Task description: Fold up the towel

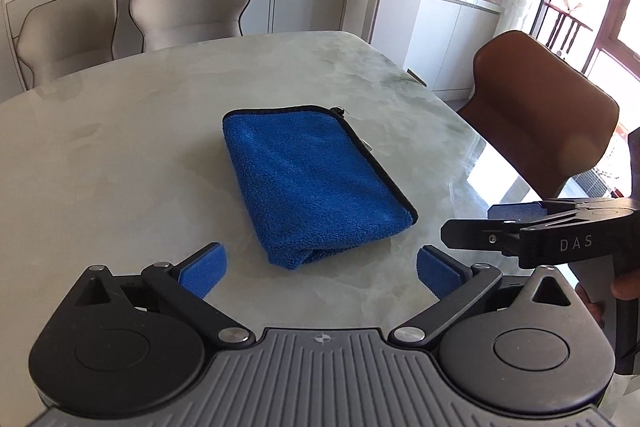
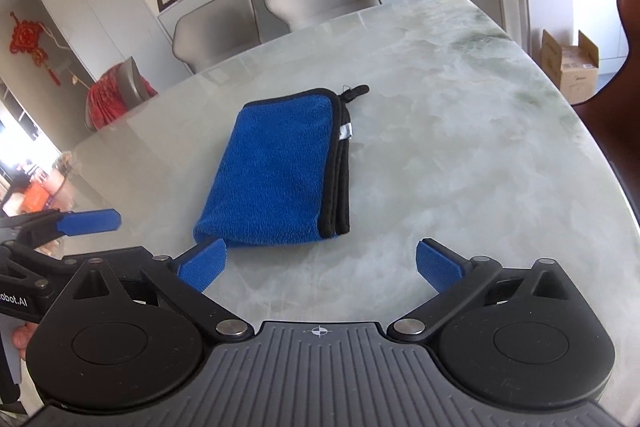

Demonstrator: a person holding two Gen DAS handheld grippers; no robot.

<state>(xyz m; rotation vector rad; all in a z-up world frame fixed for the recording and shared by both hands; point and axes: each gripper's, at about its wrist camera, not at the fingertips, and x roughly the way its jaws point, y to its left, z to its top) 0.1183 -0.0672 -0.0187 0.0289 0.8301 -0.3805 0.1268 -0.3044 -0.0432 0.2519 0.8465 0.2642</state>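
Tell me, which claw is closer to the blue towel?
Right, though only slightly. The right gripper has one fingertip at the towel's near corner. The left gripper sits a bit back from the towel, with bare table between. Both are open.

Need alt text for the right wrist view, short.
A folded blue towel with black trim lies flat on a marble table, untouched. The right claw is open and empty just short of it, the left claw at the left edge.

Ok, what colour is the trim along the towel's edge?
Black, edging the blue towel; the right wrist view shows it best, along the stacked layers.
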